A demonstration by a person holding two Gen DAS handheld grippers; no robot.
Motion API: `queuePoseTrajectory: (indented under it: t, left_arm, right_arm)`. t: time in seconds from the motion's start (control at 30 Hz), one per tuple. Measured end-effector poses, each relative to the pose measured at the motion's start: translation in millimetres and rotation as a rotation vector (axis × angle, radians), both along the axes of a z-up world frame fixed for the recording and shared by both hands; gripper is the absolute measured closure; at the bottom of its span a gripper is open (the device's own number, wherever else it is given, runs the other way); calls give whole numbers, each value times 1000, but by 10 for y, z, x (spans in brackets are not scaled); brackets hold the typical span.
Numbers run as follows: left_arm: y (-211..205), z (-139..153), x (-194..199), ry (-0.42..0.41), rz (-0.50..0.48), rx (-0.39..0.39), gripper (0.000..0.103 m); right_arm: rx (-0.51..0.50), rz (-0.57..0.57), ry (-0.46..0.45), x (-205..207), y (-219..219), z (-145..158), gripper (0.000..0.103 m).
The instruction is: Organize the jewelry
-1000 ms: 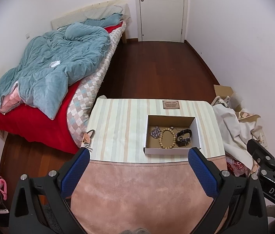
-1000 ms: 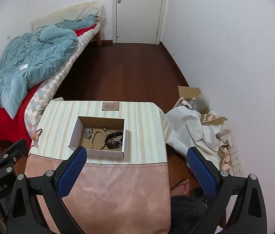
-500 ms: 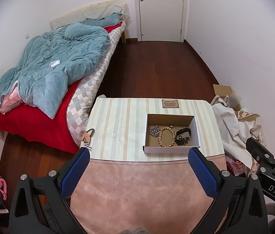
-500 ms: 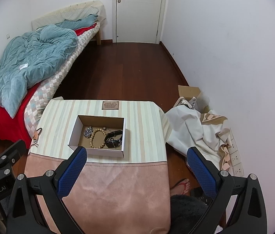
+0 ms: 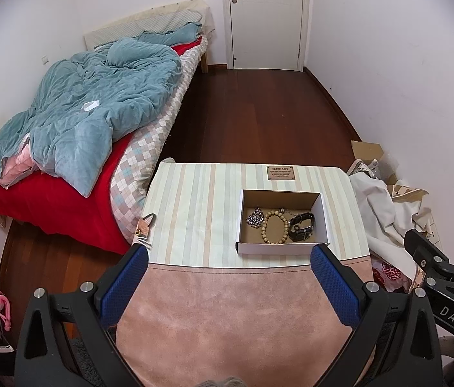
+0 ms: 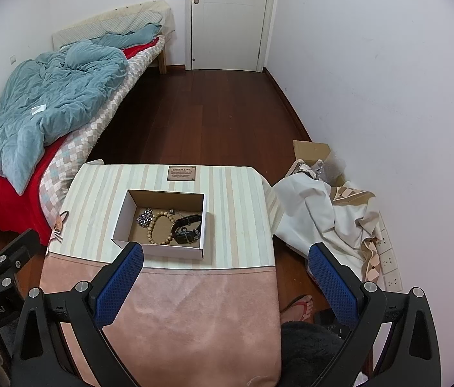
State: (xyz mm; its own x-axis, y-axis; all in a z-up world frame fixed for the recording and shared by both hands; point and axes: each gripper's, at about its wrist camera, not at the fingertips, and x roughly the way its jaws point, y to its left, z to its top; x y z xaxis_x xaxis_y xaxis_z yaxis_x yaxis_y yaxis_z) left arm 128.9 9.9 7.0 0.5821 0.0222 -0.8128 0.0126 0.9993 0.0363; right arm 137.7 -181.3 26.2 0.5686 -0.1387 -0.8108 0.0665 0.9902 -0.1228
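A small open cardboard box [image 5: 281, 250] [image 6: 120, 219] sits on the striped part of the table cover. Inside lie a silver chain piece [image 5: 255, 217] [image 6: 144, 217], a wooden bead bracelet [image 5: 274, 227] [image 6: 159, 227] and a black strap watch [image 5: 303, 225] [image 6: 187, 227]. My left gripper [image 5: 228, 258] is open and empty, held above the near pink part of the table, short of the box. My right gripper [image 6: 225, 258] is open and empty, near the box's near right side.
The table [image 5: 194, 213] has a striped and pink cover with a small brown label [image 5: 280, 173]. A bed with a teal quilt [image 5: 91, 109] stands to the left. White cloth and cardboard [image 6: 320, 206] lie on the floor at right. A foot in a sandal [image 6: 297, 306] is by the table.
Both grippers have drawn back slightly, so the box looks a little farther away. The jewelry in the box has not moved. Both grippers stay open.
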Motion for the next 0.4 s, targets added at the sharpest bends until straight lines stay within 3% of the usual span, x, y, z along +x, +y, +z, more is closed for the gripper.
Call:
queuePoseTrajectory:
  t: [0.4]
  left_arm:
    - [-2,6,-12,-3,-2,-16,0]
  right_arm:
    - [3,-1,4,-15,8,-2,0]
